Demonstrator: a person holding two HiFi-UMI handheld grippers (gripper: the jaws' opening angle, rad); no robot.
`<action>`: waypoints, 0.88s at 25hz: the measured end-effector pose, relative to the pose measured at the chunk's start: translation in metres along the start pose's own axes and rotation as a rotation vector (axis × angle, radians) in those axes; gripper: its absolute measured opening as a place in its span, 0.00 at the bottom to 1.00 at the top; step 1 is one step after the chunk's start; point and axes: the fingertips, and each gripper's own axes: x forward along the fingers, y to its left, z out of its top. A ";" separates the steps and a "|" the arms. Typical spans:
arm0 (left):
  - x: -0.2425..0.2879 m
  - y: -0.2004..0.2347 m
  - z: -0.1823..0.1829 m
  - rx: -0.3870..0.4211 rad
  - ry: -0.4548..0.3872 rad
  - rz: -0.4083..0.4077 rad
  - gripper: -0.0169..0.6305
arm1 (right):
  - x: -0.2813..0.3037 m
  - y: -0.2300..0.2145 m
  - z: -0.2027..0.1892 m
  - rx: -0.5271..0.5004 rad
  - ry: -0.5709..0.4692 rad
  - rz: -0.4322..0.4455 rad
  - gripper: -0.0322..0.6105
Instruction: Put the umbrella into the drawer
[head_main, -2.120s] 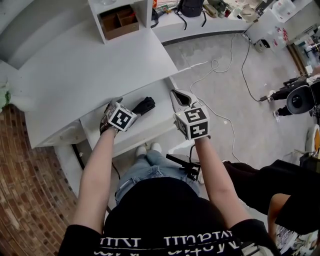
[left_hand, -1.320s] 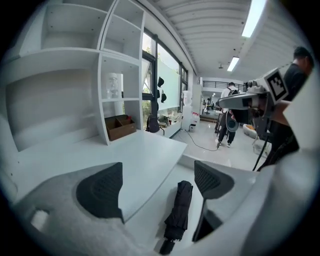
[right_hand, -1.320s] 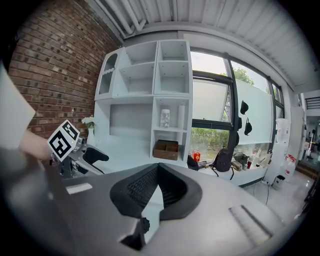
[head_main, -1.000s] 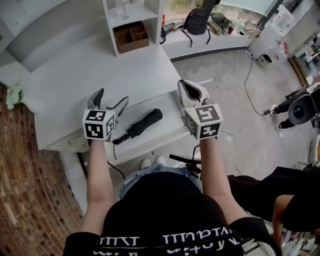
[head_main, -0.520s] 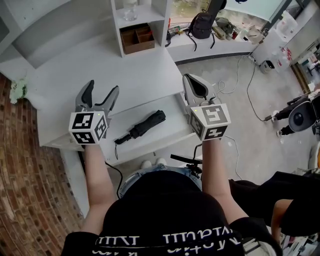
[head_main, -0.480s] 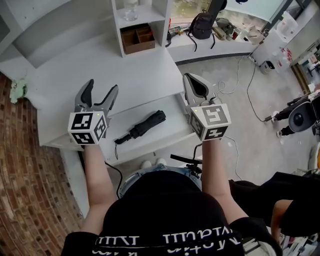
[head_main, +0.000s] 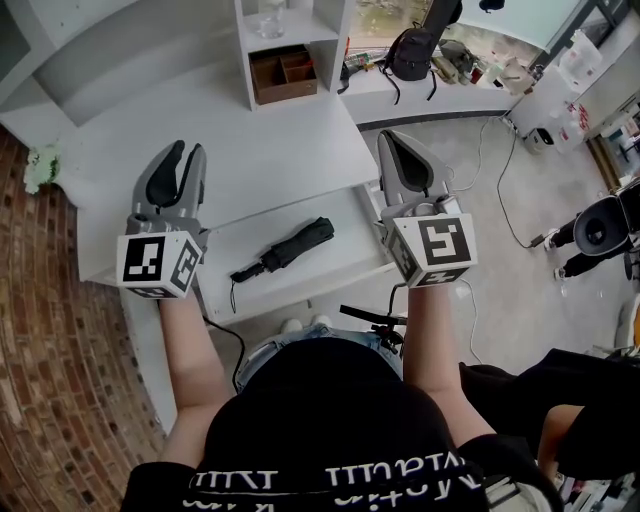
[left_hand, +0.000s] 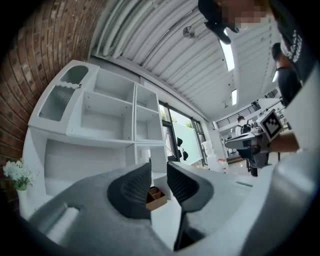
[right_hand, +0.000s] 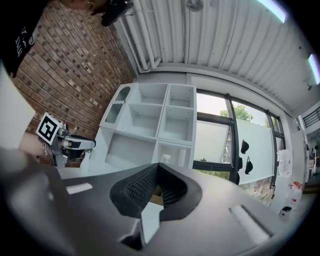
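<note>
The black folded umbrella (head_main: 288, 247) lies slantwise in the open white drawer (head_main: 318, 282) under the desk top, with no gripper touching it. My left gripper (head_main: 183, 150) is held high over the desk, left of the drawer. Its jaws are closing to a narrow gap, and the left gripper view (left_hand: 159, 172) shows nothing between them. My right gripper (head_main: 393, 140) is raised over the drawer's right end. Both the head view and the right gripper view (right_hand: 158, 167) show its fingertips together and empty. Both grippers point level toward the shelf unit.
A white desk (head_main: 250, 140) carries a shelf unit with a brown wooden box (head_main: 283, 76) in it. A brick wall (head_main: 55, 340) stands at the left. A backpack (head_main: 412, 50) and cables (head_main: 470, 110) lie beyond on the floor. Another person's legs (head_main: 560, 400) are at the right.
Both grippers have risen away from the drawer. The left jaws have narrowed from wide open to a slim gap. The umbrella stays in the drawer.
</note>
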 end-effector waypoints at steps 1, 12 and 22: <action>-0.002 0.001 0.005 -0.003 -0.020 0.006 0.16 | -0.001 -0.001 0.001 0.003 -0.006 0.001 0.06; -0.019 0.013 0.025 0.029 -0.079 0.069 0.02 | -0.005 -0.006 0.009 0.017 -0.046 -0.016 0.06; -0.024 0.023 0.029 0.054 -0.083 0.100 0.02 | -0.001 -0.005 0.013 0.008 -0.058 -0.016 0.06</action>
